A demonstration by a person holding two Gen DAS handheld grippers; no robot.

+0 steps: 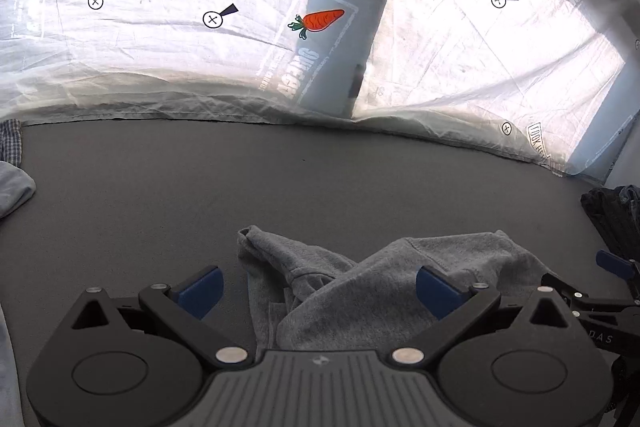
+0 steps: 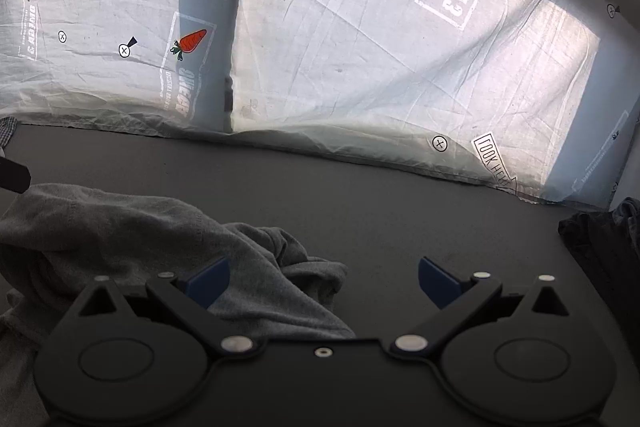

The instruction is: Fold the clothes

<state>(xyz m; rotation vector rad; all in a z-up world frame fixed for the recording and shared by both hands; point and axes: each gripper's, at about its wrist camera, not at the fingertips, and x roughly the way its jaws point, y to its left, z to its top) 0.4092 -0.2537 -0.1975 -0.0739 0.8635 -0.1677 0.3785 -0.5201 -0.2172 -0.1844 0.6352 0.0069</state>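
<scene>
Your left gripper (image 1: 318, 289): fingers spread wide, holding nothing. Grey sweatshirt (image 1: 360, 291) lies crumpled on dark table (image 1: 280, 179), bunched between and just beyond your left fingers, right blue pad (image 1: 434, 289) over fabric, left pad over bare table.

Your right gripper (image 2: 324, 281): fingers also wide, empty. Sweatshirt (image 2: 140, 235) sits left of centre here, under and past left pad (image 2: 208, 283); right pad over bare table (image 2: 400, 211).

Dark clothes pile (image 2: 600, 247) at far right, well apart. Printed white sheet (image 1: 160, 27) hangs behind table.
</scene>
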